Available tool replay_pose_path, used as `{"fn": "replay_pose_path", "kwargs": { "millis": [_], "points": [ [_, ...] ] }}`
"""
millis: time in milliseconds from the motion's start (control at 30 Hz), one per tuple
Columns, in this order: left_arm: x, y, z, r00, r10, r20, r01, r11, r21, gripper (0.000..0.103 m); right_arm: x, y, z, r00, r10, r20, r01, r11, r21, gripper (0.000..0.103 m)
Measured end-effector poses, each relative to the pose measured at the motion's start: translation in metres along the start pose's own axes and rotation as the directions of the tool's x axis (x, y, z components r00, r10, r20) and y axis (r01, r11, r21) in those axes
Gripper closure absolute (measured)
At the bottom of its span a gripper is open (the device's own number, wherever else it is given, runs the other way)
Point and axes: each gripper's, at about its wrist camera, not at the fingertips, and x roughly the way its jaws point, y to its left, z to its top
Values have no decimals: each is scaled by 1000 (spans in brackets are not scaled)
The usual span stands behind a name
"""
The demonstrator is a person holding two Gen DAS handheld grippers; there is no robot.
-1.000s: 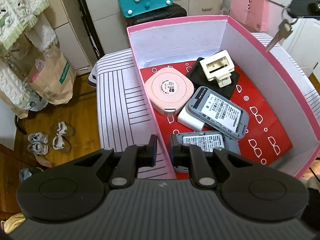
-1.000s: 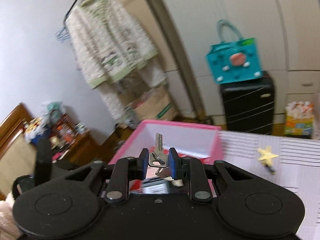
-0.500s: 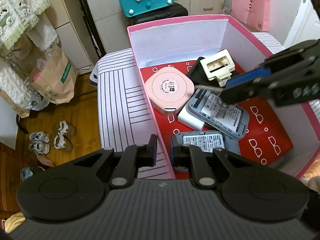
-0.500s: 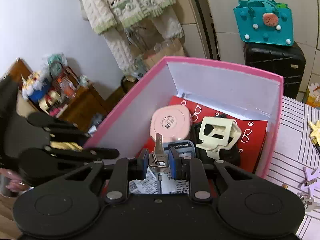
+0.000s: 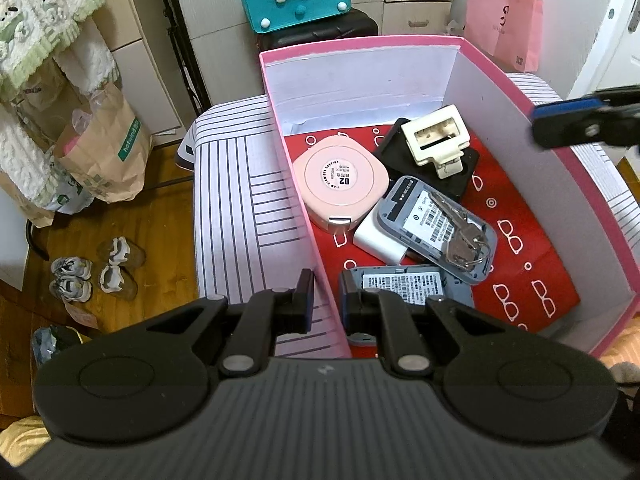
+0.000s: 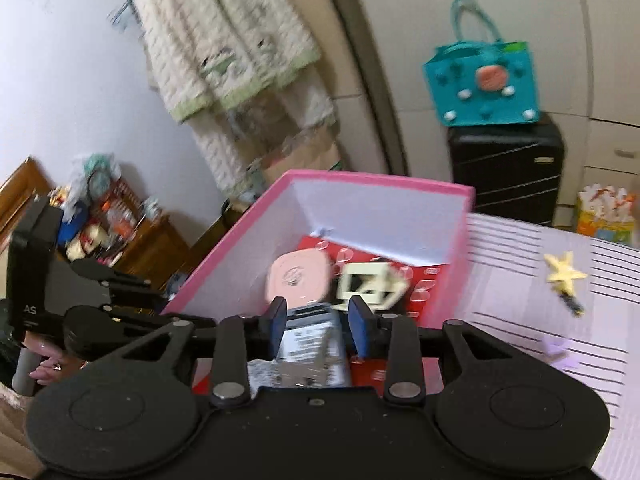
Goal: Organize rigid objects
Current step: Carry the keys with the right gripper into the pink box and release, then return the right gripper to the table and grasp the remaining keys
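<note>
A pink box (image 5: 360, 46) with a red floor stands on a striped cloth. Its near left wall runs between the pads of my left gripper (image 5: 326, 300), which is shut on it. A bunch of keys (image 5: 460, 236) lies loose on a grey labelled device (image 5: 432, 224) inside the box. My right gripper (image 6: 316, 320) hovers over the box's right side with its jaws opening and nothing between them. One of its fingers (image 5: 568, 128) shows at the right edge of the left wrist view.
The box also holds a pink round case (image 5: 340, 184), a cream clip (image 5: 436, 140) on a black slab, a white charger (image 5: 376, 240) and a second grey device (image 5: 404, 280). A yellow star toy (image 6: 564, 274) lies on the cloth right of the box.
The right gripper let go of the keys, which now lie on the grey device. It drew back toward the box's right wall with wider jaws. The left gripper kept still.
</note>
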Motion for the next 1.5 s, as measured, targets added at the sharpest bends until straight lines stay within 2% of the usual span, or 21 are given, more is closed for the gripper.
{"fn": "replay_pose_path", "kwargs": {
  "millis": [233,400,500,600,800,1000,1167,1267,1367,1500],
  "points": [
    [1,0,1,1000,6,-8,-7,1000,-15,91,-38,-49,-15,992,-122,42,118,988,95,60],
    [2,-7,4,999,37,-26,-37,999,9,91,-51,-85,-34,964,-263,28,258,958,127,58],
    [1,-7,5,999,41,-30,-41,999,7,91,-53,-105,-48,948,-317,13,312,940,135,56],
    [2,-7,6,999,41,-32,-41,999,-8,91,-47,-123,-64,943,-333,2,330,935,131,56],
    [3,-6,6,998,46,-38,-48,998,-34,91,-23,-138,-86,952,-306,-10,304,944,124,56],
    [4,-7,8,997,53,-48,-55,998,-39,91,-4,-132,-90,948,-318,24,318,948,14,56],
    [4,-7,8,998,52,-48,-54,997,-47,91,11,-133,-88,943,-330,40,331,943,-26,56],
    [4,-7,8,997,52,-49,-55,997,-47,91,16,-128,-87,932,-357,58,360,932,-53,67],
    [4,-7,8,998,51,-48,-53,998,-47,91,16,-122,-88,930,-364,60,368,926,-81,92],
    [4,-7,8,998,49,-47,-51,998,-48,91,13,-119,-91,933,-355,54,358,931,-66,96]
  ]
}}
